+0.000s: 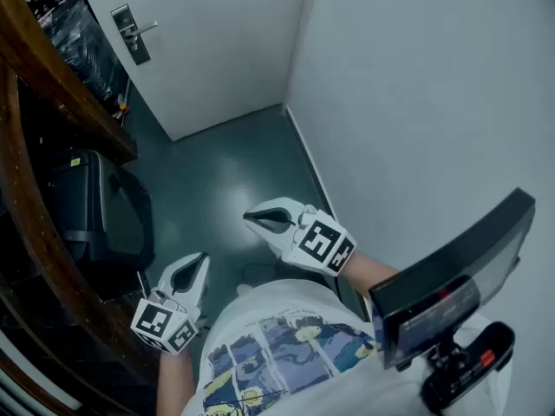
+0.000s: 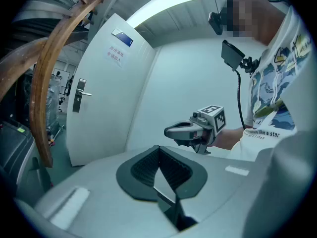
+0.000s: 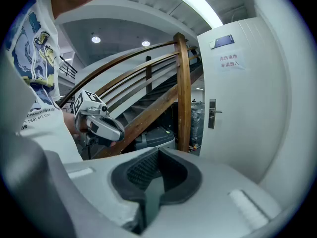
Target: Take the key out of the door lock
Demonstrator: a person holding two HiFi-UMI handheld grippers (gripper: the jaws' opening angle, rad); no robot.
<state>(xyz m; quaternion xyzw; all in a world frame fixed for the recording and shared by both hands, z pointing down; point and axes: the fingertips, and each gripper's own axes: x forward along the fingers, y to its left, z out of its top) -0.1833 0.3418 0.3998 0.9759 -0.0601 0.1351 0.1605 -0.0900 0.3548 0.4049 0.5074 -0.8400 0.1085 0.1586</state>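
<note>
The white door (image 1: 208, 42) stands shut at the far end of the narrow passage. Its lock plate with a lever handle (image 1: 132, 33) sits on the door's left side; it also shows as the lock plate (image 2: 78, 95) and lock plate (image 3: 212, 114). No key can be made out at this distance. My left gripper (image 1: 199, 258) is low near my body, shut and empty. My right gripper (image 1: 249, 218) is a little ahead of it, also shut with nothing between its pads. Both are well short of the door. Each gripper view shows the other gripper: right gripper (image 2: 171, 131), left gripper (image 3: 118, 132).
A curved wooden stair rail (image 1: 52, 76) runs along the left, with a black case (image 1: 91, 206) and bagged items beneath it. A white wall (image 1: 416, 102) closes the right side. A green floor (image 1: 234, 172) leads to the door. A phone on a mount (image 1: 451, 276) hangs at my chest.
</note>
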